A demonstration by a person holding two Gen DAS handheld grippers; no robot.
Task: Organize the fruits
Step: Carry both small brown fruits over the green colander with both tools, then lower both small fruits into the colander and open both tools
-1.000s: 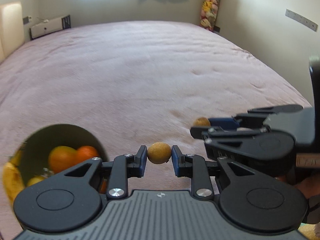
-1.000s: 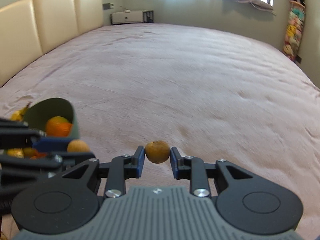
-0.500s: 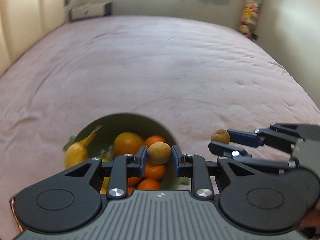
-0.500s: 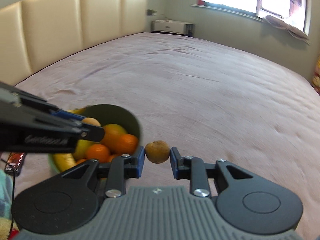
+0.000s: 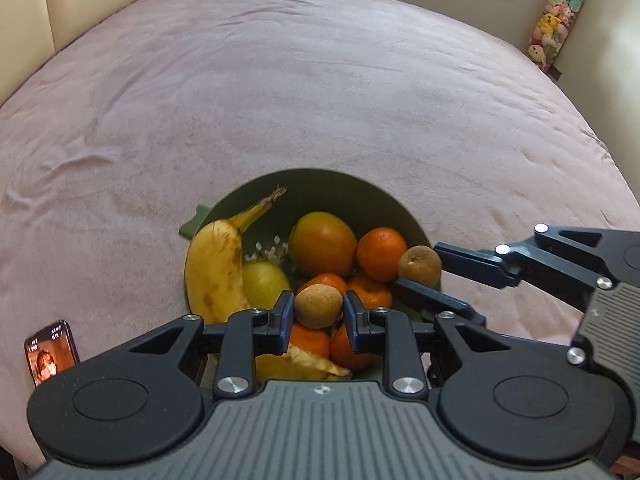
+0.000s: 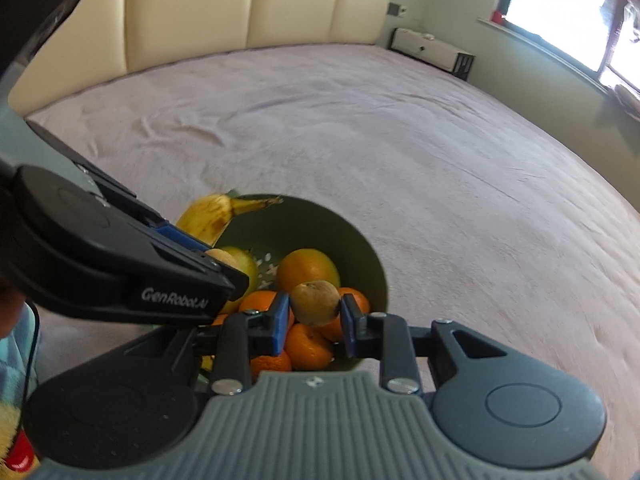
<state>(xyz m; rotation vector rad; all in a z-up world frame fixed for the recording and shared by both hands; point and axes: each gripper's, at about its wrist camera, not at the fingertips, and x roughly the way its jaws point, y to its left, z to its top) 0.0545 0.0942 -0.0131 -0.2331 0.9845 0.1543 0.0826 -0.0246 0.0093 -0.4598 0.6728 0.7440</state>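
Note:
A green bowl (image 5: 344, 186) on the pink bed holds a banana (image 5: 218, 256), a large orange (image 5: 322, 243), several tangerines (image 5: 381, 254) and a yellow fruit (image 5: 264, 282). My left gripper (image 5: 318, 312) is shut on a brown kiwi (image 5: 318, 306) above the bowl's near side. My right gripper (image 6: 314, 312) is shut on another brown kiwi (image 6: 314, 302), also over the bowl (image 6: 340, 226); it shows in the left wrist view (image 5: 420, 276) at the bowl's right rim, with its kiwi (image 5: 420, 266).
The pink bedspread (image 5: 320, 80) stretches all around the bowl. A phone (image 5: 51, 352) with a lit screen lies near left. A cream headboard (image 6: 240, 8) stands behind; plush toys (image 5: 552, 28) hang at the far right wall.
Both grippers have swung left and tipped down, each still holding its kiwi, and now sit over the bowl instead of beside it.

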